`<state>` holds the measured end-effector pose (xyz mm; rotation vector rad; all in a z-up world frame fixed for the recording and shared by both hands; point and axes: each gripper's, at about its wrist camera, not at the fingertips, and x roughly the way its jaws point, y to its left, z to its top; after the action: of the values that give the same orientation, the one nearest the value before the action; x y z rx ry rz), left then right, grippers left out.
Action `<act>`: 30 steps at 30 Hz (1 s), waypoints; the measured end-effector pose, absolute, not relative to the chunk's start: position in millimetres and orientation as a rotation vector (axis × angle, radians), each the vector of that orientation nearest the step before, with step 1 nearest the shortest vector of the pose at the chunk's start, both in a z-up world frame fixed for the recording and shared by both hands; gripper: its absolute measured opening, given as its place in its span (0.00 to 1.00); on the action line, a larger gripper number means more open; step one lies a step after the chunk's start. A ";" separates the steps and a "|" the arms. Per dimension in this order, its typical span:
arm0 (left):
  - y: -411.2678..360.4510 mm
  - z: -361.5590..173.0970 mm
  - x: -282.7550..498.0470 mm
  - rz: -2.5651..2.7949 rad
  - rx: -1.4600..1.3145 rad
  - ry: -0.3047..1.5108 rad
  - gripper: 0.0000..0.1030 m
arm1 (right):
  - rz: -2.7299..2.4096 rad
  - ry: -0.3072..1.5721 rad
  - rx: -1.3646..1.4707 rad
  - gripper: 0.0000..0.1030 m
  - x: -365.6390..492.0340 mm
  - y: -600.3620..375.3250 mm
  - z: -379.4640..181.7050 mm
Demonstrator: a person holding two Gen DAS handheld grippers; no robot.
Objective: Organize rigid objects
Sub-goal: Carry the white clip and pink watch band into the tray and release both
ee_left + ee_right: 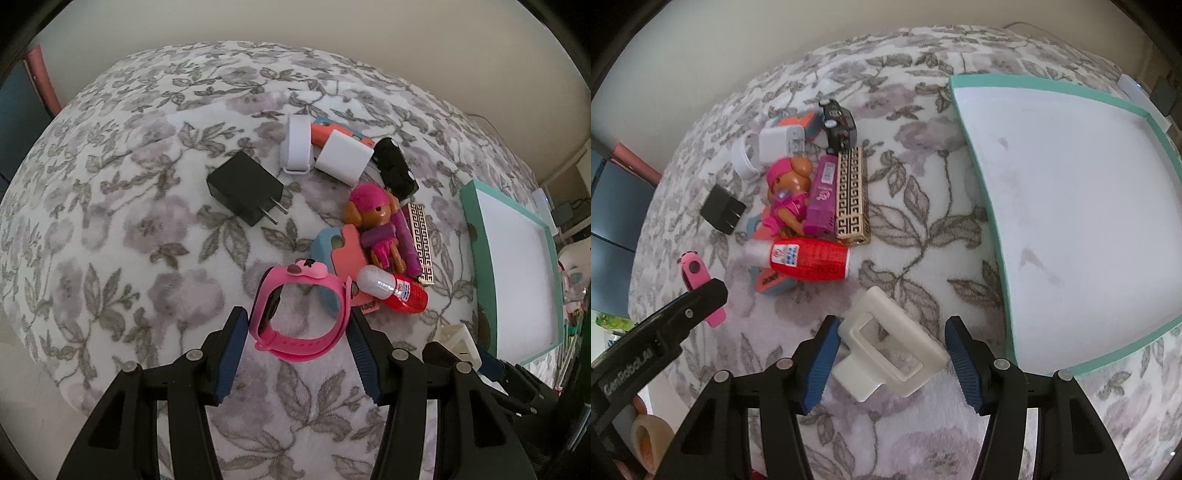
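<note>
My left gripper (296, 314) is shut on a pink watch band (299, 310), its blue pads on either side of the loop, just above the floral blanket (129, 258). The same band (696, 275) shows at the left of the right wrist view, partly behind a black left finger (698, 299). My right gripper (894, 321) is shut on a cream plastic frame (897, 350) resting on the blanket. A teal-rimmed white tray (982, 177) lies just right of it, with nothing in it.
A pile sits beyond both grippers: red bottle (809, 258), gold patterned lighter (851, 195), purple lighter (822, 195), pink toy pup (373, 214), black toy car (393, 166), white cube (343, 157), white band (297, 147), black charger (243, 192). A tape roll (646, 439) lies off the bed.
</note>
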<state>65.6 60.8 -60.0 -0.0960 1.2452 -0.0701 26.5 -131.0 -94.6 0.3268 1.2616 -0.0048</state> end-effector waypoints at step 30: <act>-105.2 23.1 121.5 -0.206 -0.092 1.129 0.55 | -0.416 0.924 0.463 0.60 17.4 -289.8 -15.0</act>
<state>121.5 -105.2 23.1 -0.0916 1.1286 -0.2062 17.4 -289.8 -15.0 0.4632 0.9243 -0.4160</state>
